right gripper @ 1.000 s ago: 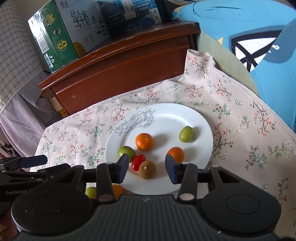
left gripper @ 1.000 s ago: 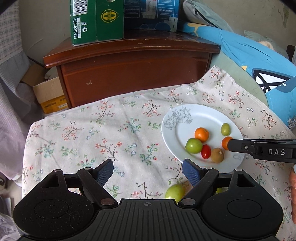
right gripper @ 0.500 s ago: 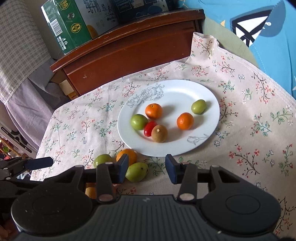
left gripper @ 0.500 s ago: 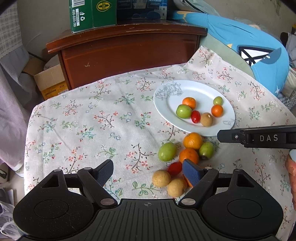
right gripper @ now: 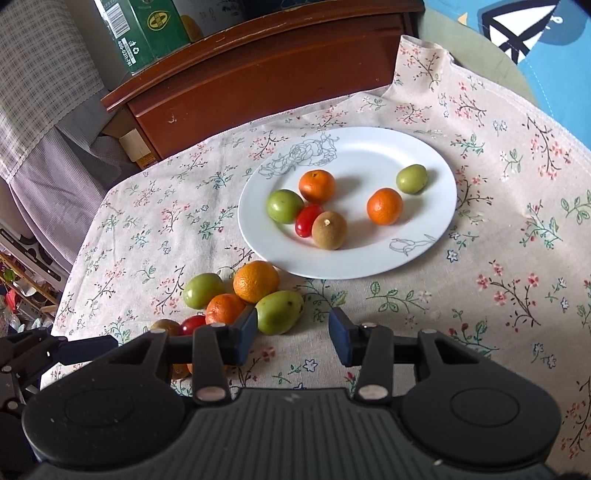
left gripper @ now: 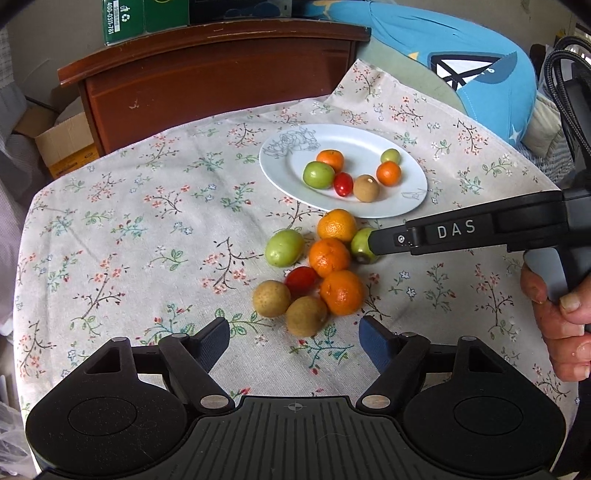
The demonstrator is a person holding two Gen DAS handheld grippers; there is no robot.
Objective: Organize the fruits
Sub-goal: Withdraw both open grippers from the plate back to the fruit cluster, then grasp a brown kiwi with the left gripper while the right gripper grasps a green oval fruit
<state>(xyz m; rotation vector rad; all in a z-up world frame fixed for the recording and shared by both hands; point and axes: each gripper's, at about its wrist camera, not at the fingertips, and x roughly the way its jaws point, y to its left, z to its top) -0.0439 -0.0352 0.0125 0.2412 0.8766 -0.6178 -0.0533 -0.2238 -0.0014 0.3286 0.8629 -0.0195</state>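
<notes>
A white plate [left gripper: 369, 140] on the floral cloth holds several small fruits: oranges, green ones, a red tomato and a brown one. In front of it lies a loose pile with an orange [left gripper: 328, 257], a green fruit [left gripper: 284, 247], a tomato [left gripper: 301, 278] and a brown fruit [left gripper: 306, 315]. My left gripper [left gripper: 293, 334] hovers just short of the brown fruit, its jaws closing with nothing pressed between them. My right gripper [right gripper: 292, 325] is open and empty. Its left finger is beside a green fruit [right gripper: 279, 312], and its finger [left gripper: 461, 230] reaches in from the right.
A dark wooden cabinet [left gripper: 221, 74] with a green carton [left gripper: 140, 18] stands behind the table. A blue cushion [left gripper: 461, 55] lies at the back right and a cardboard box [left gripper: 62, 144] at the left. A hand [left gripper: 561, 314] grips the right tool's handle.
Both grippers have drawn back from the plate toward the near side, bringing the loose fruit pile into view. The right finger went from the plate's rim to the pile. The left jaws have narrowed.
</notes>
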